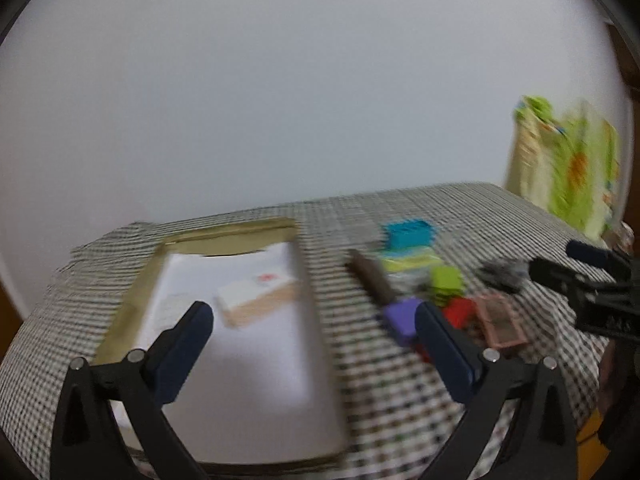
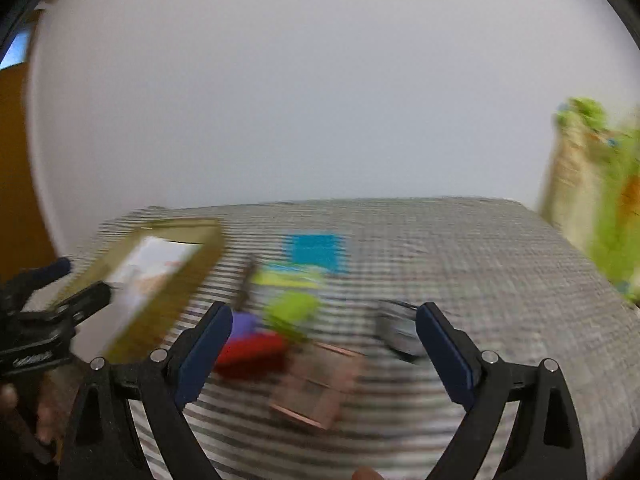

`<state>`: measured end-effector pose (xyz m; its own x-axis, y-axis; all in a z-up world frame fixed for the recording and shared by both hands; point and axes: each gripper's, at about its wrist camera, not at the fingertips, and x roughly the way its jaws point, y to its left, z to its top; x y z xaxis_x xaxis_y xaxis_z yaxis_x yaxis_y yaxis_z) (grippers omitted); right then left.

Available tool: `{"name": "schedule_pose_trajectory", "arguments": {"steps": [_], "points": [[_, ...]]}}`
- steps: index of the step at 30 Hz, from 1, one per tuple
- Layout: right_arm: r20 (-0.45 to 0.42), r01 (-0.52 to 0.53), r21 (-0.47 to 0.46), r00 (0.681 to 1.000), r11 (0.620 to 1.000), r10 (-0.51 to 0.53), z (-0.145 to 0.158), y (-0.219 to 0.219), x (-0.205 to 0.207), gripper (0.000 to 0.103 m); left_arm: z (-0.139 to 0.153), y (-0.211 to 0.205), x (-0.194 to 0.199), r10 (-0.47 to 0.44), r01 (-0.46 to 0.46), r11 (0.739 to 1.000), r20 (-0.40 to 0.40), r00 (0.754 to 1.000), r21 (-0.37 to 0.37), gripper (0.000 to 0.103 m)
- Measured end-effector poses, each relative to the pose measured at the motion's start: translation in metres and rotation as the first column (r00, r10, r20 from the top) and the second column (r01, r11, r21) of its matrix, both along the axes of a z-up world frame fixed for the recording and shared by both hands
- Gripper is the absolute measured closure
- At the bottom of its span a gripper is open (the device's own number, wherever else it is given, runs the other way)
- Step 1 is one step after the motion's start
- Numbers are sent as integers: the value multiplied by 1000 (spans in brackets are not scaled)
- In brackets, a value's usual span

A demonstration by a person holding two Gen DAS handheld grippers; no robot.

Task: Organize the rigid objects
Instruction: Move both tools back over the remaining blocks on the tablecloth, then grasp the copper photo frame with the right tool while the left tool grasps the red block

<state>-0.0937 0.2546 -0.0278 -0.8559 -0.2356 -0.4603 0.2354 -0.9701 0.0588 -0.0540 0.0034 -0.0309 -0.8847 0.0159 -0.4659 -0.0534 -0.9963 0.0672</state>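
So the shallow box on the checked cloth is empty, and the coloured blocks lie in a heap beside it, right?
Not quite. The shallow box is not empty: the left wrist view shows a small white and tan carton lying inside it. The rest holds: the coloured blocks lie in a heap beside it on the checked cloth.

Both the left tongs (image 1: 314, 316) and the right tongs (image 2: 324, 318) gape wide, empty, angled slightly downward.

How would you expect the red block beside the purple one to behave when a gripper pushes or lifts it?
The red block looks boxy and flat-sided, so it would probably slide, not roll. It seems rigid, likely plastic, so probably light. The purple block and green block crowd it, so a push may shift them too.
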Motion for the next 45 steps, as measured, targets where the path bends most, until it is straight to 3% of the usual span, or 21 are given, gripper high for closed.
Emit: {"name": "schedule_pose_trajectory", "arguments": {"steps": [4,11,17,19,21,23,29,33,37,40,45], "points": [[24,27,-16,999,1000,-26,-12,18,-1,8,-10,25,-8,-51,52,998,38,998,-31,1],[90,-40,6,995,999,39,-31,6,0,8,-23,36,-20,-71,74,997,95,993,-34,1],[136,-44,21,990,999,40,-32,1,-3,8,-32,29,-32,-94,92,996,174,980,23,1],[141,-46,21,989,999,42,-32,1,-4,8,-35,19,-40,-55,48,998,219,974,35,1],[162,-49,28,986,998,43,-36,1,-7,8,-35,1,-46,-40,13,994,242,969,113,1],[170,-51,42,984,998,44,-37,-2,-7,8,-36,-11,-50,-8,-28,990,253,967,139,1],[210,-57,90,977,994,37,-41,-8,-13,9,-36,-27,-51,58,-94,986,243,968,139,1],[251,-73,122,967,990,41,-44,-12,-20,9,-33,-47,-49,157,-191,970,211,965,148,1],[274,-79,120,961,990,44,-45,-12,-23,9,-30,-54,-40,185,-214,963,176,967,164,1],[280,-90,108,958,990,57,-45,-12,-24,18,-23,-35,-29,183,-192,977,103,978,87,1],[286,-110,94,955,989,79,-45,-11,-23,31,-19,10,-20,33,-33,999,52,998,-13,1]]}}
